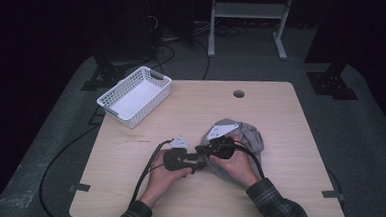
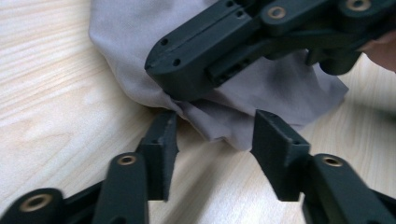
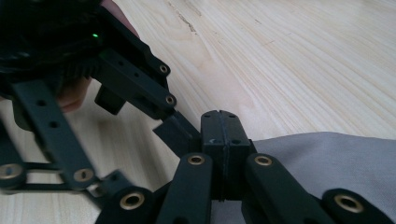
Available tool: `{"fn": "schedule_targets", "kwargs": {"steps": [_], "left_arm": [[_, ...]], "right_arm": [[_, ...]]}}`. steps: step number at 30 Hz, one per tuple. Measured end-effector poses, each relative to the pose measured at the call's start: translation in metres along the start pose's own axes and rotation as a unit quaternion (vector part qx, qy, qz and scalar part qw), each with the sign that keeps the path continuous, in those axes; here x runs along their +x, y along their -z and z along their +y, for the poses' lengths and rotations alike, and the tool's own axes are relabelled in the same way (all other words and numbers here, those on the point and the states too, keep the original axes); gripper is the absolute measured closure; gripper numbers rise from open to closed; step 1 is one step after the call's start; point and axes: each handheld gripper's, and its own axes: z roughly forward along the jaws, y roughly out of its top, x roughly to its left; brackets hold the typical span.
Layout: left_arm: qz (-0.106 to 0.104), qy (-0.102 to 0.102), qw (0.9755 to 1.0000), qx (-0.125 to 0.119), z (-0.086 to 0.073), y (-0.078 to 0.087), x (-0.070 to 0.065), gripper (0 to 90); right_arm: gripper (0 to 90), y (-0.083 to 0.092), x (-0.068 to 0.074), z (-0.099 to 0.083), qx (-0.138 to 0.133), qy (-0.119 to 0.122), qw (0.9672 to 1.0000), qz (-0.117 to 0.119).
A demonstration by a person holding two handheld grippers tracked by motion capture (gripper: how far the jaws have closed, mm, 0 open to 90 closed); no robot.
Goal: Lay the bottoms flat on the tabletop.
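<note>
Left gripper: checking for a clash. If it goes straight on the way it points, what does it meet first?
Probably the grey cloth edge between its open jaws, then the shut right gripper.

From where I watched, the cloth [image 1: 244,141] lay on the table [image 1: 291,113], right of centre and toward the near edge. A basket [image 1: 134,96] sat at the far left corner, well apart from it. My right gripper [image 1: 202,150] met the cloth's left edge; my left gripper [image 1: 196,164] lay just left of it, pointing at that edge.
</note>
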Motion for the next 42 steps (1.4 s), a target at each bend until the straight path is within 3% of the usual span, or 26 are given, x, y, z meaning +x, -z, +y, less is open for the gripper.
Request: {"fn": "schedule_targets", "kwargs": {"steps": [6,10,16,21,30,36,42], "left_arm": [[-0.005,0.022,0.9996,0.018,0.003,-0.003,0.001,75.3],[-0.003,0.017,0.9995,0.025,0.005,-0.003,0.001,88.6],[0.002,0.006,0.9995,0.03,0.008,0.005,0.002,89.5],[0.009,0.003,1.0,0.002,0.011,0.018,0.007,89.4],[0.018,0.003,0.9996,-0.021,0.023,0.035,0.018,89.5],[0.018,-0.003,0.9997,-0.014,0.042,0.034,0.022,89.4],[0.021,-0.014,0.9996,-0.015,0.047,0.035,0.028,89.4]], "right_arm": [[89.8,0.002,0.001,0.001,-0.001,0.001,1.0,-0.001],[89.8,0.004,0.002,0.001,-0.003,0.003,1.0,-0.003],[89.9,0.011,0.001,0.003,-0.005,0.012,0.9998,-0.014],[89.9,0.026,-0.007,0.006,-0.013,0.018,0.9993,-0.031],[89.9,0.047,-0.021,0.006,-0.023,0.011,0.9983,-0.053],[89.9,0.061,-0.025,0.008,-0.028,0.013,0.9969,-0.072],[89.9,0.071,-0.036,0.0,-0.028,-0.007,0.9963,-0.081]]}}
